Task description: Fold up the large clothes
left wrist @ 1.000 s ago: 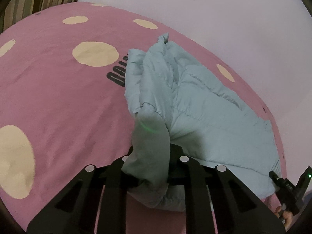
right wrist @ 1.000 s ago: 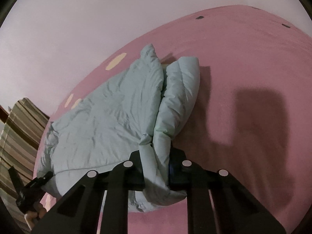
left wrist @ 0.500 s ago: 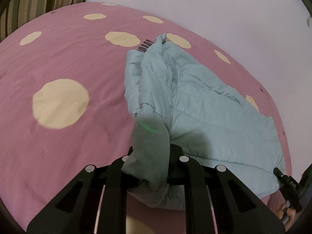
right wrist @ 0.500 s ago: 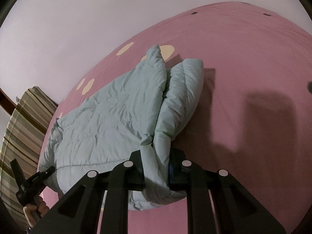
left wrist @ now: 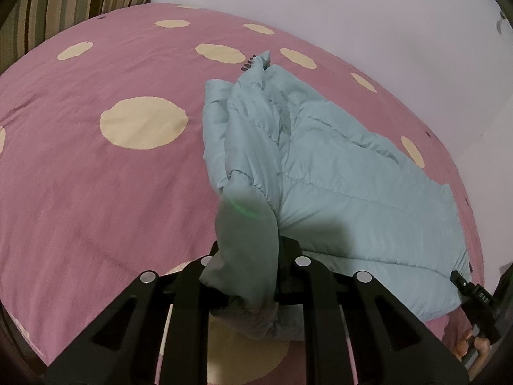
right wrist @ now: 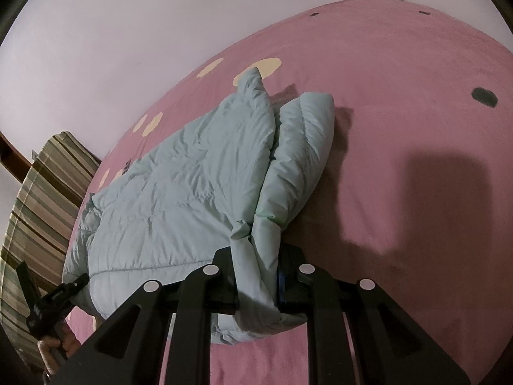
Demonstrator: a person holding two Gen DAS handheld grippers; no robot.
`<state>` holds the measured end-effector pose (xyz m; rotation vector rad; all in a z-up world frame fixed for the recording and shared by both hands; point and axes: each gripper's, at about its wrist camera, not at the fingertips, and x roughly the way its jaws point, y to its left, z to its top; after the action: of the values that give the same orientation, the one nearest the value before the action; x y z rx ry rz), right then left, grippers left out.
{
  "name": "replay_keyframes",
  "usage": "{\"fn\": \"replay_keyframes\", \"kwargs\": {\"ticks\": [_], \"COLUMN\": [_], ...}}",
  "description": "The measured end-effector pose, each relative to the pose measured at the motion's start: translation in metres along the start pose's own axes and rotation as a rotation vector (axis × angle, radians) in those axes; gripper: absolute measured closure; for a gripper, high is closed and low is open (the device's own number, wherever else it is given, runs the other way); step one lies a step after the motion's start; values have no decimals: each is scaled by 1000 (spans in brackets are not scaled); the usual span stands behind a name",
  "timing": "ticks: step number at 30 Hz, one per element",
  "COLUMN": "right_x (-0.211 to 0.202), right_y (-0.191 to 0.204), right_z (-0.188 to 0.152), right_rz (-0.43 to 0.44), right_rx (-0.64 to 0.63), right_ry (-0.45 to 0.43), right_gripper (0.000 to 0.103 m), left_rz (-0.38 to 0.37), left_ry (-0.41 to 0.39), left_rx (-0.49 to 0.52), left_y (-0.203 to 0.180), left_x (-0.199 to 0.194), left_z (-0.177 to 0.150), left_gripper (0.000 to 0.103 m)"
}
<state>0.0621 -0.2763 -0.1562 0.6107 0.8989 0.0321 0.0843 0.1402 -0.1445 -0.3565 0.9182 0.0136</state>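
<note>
Pale blue-green quilted puffer jacket [left wrist: 336, 173] is lying on the pink bedspread w/ cream dots [left wrist: 96, 176], padded fabric creased, stitched channels showing across the broad panel. Along one edge it's bunching into a thick doubled roll [right wrist: 298, 147], & a pointed corner is sticking up at the far end [right wrist: 253, 80]. The near edge is lifting off the bed at two spots, where each gripper is pinching it; the rest is resting flat on the spread. A green light spot is showing on the fabric just ahead of the left jaws.

No containers in either view.

Left gripper [left wrist: 247, 276] is clamping a bunched fold of the jacket's near edge, black fingers nearly together w/ cloth squeezed between & spilling below them. It's angling downward toward the bed. Right gripper [right wrist: 256, 285] is doing the same at the other near corner, jaws pressing on a thick wad of fabric, also tilting down. Each gripper is showing small at the edge of the other's view, w/ the person's fingers [right wrist: 51, 346] wrapping its handle. Striped fabric [right wrist: 41, 199] is standing at the bed's far side beside a plain pale wall [right wrist: 128, 32]. A dark shadow is falling on the bedspread right of the roll.
</note>
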Motion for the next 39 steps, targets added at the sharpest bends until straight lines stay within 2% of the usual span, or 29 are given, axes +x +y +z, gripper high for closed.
{"fn": "replay_keyframes", "kwargs": {"ticks": [21,30,34,37,39], "right_x": [15,22,22,20,17], "right_y": [-5,-19,-21,-28,-32], "right_z": [6,9,9,11,12], "right_rz": [4,31,33,43,39], "right_rx": [-7,25,37,57,61], "right_ry": [11,29,32,37,38], "right_gripper": [86,79,73,68,63], "left_rz": [3,15,38,55,66], "left_ry": [0,3,-7,-10,-11], "left_rx": [3,18,42,52,66], "left_y": [-1,-1,-4,-5,-4], "left_x": [2,6,5,4,0], "left_z": [-8,-13,-15,-16,-15], "left_gripper": [88,85,79,71,61]}}
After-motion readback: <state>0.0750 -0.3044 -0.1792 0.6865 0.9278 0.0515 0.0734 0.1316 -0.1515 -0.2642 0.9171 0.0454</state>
